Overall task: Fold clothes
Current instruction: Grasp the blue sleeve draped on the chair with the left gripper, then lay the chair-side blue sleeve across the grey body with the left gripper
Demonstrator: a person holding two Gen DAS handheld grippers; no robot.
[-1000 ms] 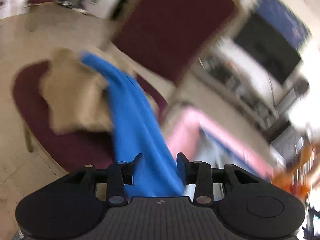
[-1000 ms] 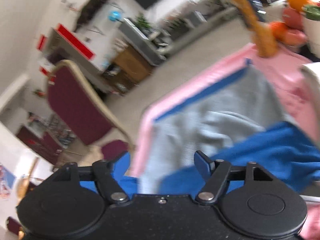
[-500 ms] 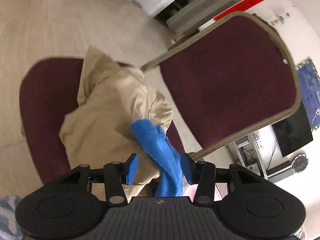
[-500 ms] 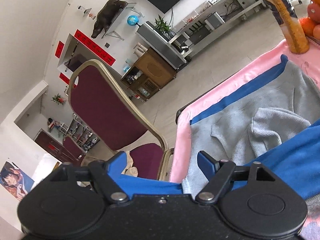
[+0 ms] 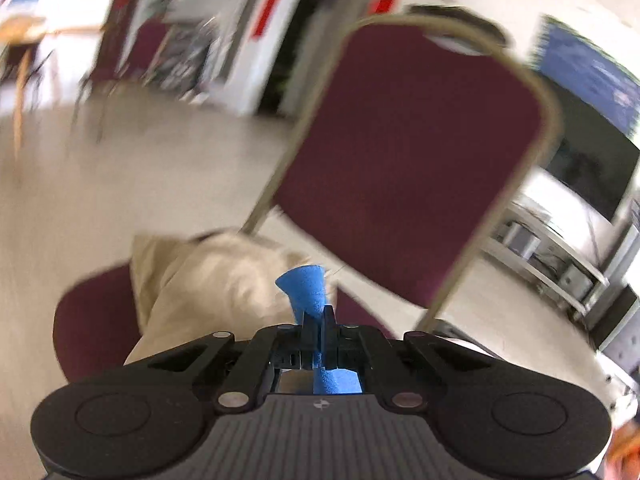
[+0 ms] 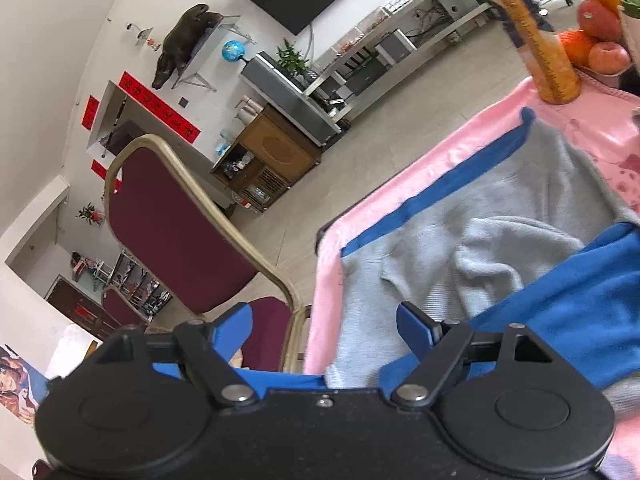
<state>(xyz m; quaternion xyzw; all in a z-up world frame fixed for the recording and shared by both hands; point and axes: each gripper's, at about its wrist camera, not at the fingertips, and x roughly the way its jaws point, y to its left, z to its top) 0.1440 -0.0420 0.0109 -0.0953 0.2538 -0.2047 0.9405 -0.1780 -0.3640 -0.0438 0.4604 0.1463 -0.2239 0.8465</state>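
Observation:
My left gripper (image 5: 318, 320) is shut on a pinch of a blue garment (image 5: 306, 284); a tuft of the cloth sticks out past the tips. A beige garment (image 5: 208, 280) lies crumpled on the maroon chair seat (image 5: 92, 320) just beyond. My right gripper (image 6: 324, 320) is open and empty above the table corner. The blue garment (image 6: 568, 320) drapes under it, across a grey garment (image 6: 460, 256) that lies on a blue cloth (image 6: 440, 196) on the pink table cover (image 6: 448, 148).
The maroon chair back (image 5: 404, 152) stands close ahead of the left gripper and shows left in the right wrist view (image 6: 168, 236). An orange bottle (image 6: 532, 40) and a fruit bowl (image 6: 600, 36) stand at the table's far end. Tiled floor lies around.
My left gripper has closed on the blue garment, which hung loose between open fingers before, and its view has swung up toward the chair back. The right gripper stays open, nearly still.

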